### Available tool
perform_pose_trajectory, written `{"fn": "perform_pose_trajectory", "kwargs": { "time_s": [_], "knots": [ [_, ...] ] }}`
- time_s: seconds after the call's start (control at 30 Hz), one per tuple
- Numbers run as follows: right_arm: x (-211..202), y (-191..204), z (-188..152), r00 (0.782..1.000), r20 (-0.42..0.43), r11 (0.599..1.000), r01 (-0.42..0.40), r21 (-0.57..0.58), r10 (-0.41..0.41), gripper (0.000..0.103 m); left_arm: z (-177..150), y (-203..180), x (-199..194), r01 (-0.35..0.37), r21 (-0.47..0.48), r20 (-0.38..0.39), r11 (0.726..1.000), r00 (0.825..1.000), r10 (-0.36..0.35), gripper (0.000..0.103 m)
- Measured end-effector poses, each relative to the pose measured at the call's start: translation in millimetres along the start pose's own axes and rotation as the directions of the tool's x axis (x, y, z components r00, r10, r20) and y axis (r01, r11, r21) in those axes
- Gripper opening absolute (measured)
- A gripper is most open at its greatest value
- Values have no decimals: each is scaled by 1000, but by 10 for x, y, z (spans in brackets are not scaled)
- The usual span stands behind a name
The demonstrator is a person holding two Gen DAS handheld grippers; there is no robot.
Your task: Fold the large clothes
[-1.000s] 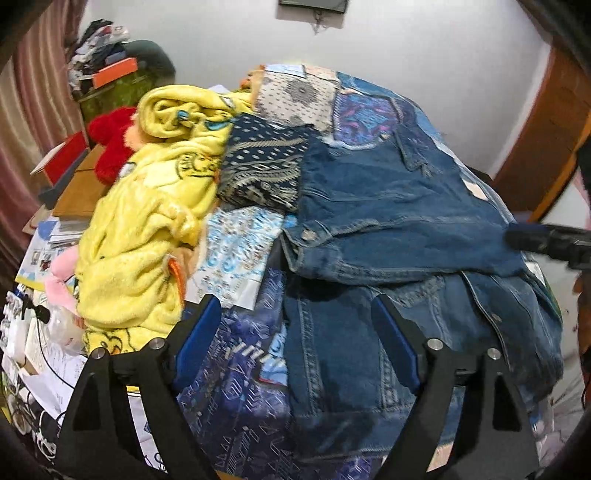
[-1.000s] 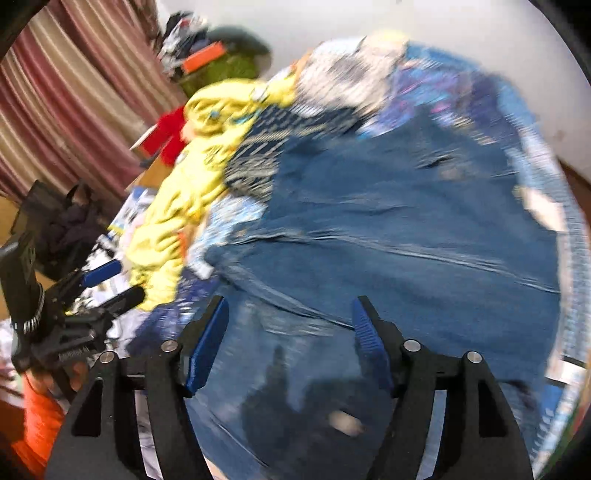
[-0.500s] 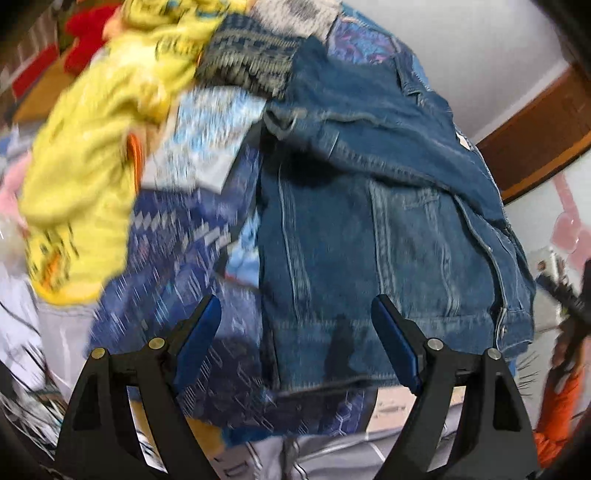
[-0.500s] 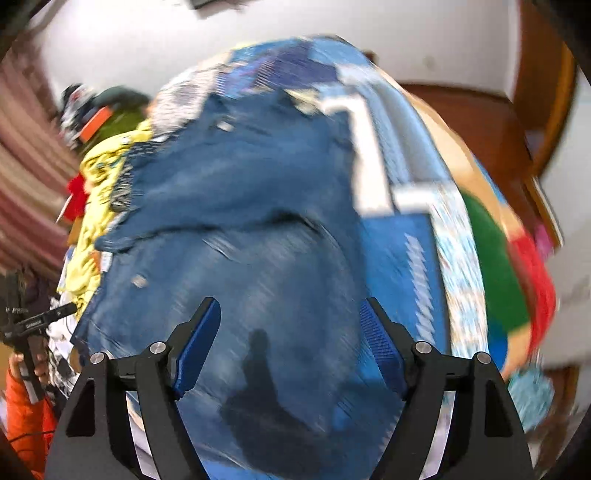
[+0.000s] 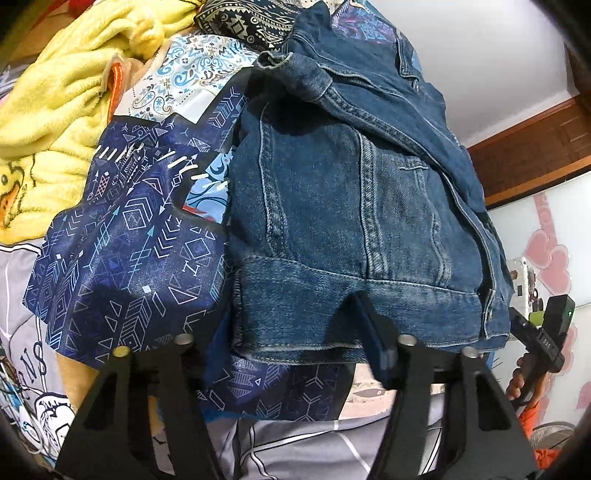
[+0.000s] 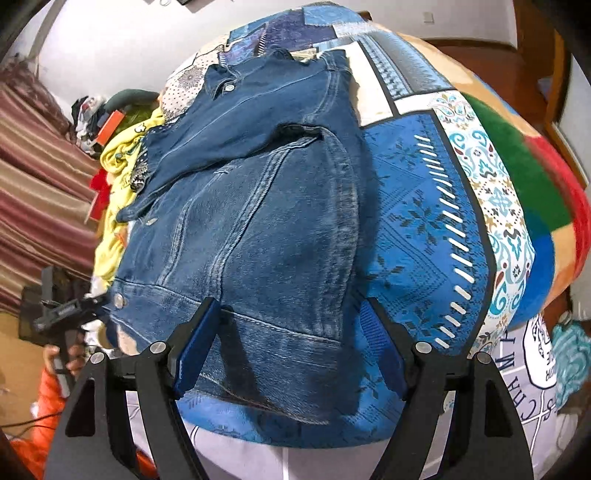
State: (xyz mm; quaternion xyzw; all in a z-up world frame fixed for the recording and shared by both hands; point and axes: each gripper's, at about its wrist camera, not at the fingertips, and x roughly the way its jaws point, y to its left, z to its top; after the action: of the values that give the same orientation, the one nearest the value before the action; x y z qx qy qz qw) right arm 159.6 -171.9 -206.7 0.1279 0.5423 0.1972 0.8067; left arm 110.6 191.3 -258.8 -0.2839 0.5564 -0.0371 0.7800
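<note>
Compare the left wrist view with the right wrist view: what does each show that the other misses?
Only the left wrist view shows the dark navy arrow-print cloth beside the denim jacket and pink hearts on the wall. Only the right wrist view shows the striped curtain and the green-and-red blanket. Both show the jacket on the patchwork bedspread, the yellow fleece, and open jaws at the jacket's hem.

The bed's patchwork quilt carried a partly folded denim jacket, its hem at the quilt's near edge. A yellow fleece blanket and a dark patterned cloth lay beside the jacket.
</note>
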Motion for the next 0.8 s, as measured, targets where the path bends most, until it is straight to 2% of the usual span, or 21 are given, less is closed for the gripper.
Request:
{"fn": "perform_pose_trajectory", "kwargs": {
  "time_s": [0.07, 0.1, 0.17, 0.2, 0.23, 0.3, 0.53, 0.7, 0.8],
  "knots": [
    [-6, -2, -4, 1000, 17, 1000, -7, 4, 7, 67, 6, -19, -23, -18, 14, 15, 1000, 1000, 18, 38],
    [-15, -14, 2, 1000, 20, 1000, -24, 16, 24, 57, 14, -31, -39, -29, 26, 22, 999, 999, 28, 34],
    [-23, -39, 0, 999, 26, 999, -30, 21, 29, 50, 16, -77, -90, -33, 51, 42, 998, 999, 31, 22],
    [-24, -46, -2, 999, 27, 999, -31, 17, 31, 44, 35, -117, -104, -41, 64, 54, 997, 998, 38, 20],
    [-44, -60, -28, 999, 34, 999, -29, 14, 28, 29, 41, -155, -122, -53, 79, 64, 995, 997, 48, 16],
    [-76, -73, -29, 998, 44, 999, -34, 14, 34, 18, 60, -270, -163, -81, 118, 89, 990, 993, 71, 11],
    [-199, 125, 147, 991, 101, 994, -83, -73, 90, 13, 270, -623, -540, -100, 205, 223, 974, 973, 53, 9],
    [-355, 232, 517, 971, 163, 981, -158, -114, 175, 13, 571, -875, -847, -61, 237, 315, 970, 949, -17, 8],
    [-403, 385, 818, 961, 209, 974, -146, -171, 181, 13, 845, -1005, -916, -44, 247, 355, 968, 934, -49, 8]
  ]
}}
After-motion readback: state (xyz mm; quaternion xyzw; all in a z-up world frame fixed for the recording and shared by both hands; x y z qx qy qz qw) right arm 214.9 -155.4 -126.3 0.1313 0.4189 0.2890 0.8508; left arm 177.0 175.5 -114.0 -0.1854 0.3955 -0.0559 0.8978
